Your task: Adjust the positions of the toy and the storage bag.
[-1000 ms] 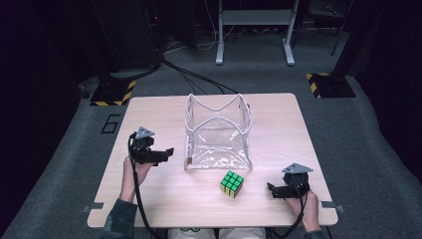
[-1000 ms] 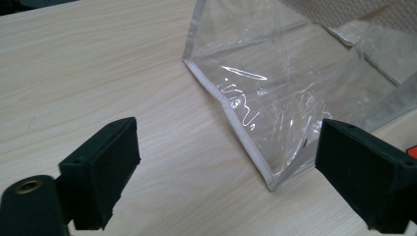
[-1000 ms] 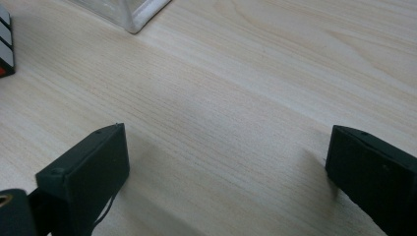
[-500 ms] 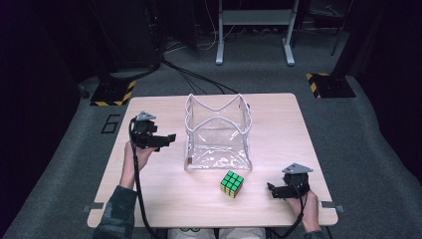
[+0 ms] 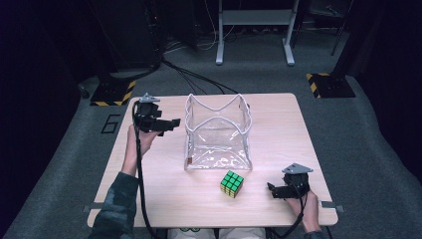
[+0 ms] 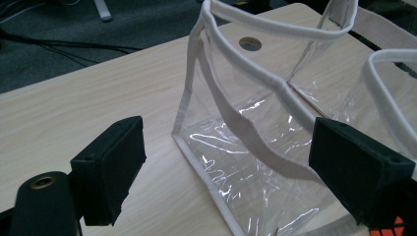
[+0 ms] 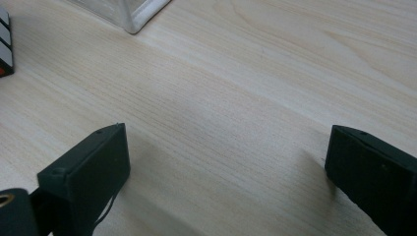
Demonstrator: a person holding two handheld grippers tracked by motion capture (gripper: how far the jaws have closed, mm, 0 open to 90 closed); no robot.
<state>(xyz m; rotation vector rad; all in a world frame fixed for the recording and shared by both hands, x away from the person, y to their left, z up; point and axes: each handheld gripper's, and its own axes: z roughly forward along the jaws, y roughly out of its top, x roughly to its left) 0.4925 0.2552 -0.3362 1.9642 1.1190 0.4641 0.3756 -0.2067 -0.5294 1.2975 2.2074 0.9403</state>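
the clear bag (image 5: 218, 133) stands upright mid-worktop (image 5: 278, 124). left tongs (image 5: 171, 123) hover just beside the bag's left wall, spread wide, nothing pinched. right tongs (image 5: 271, 189) sit near the bag's front right corner, spread, empty. a cube (image 5: 232, 183) lies just in front of the bag.
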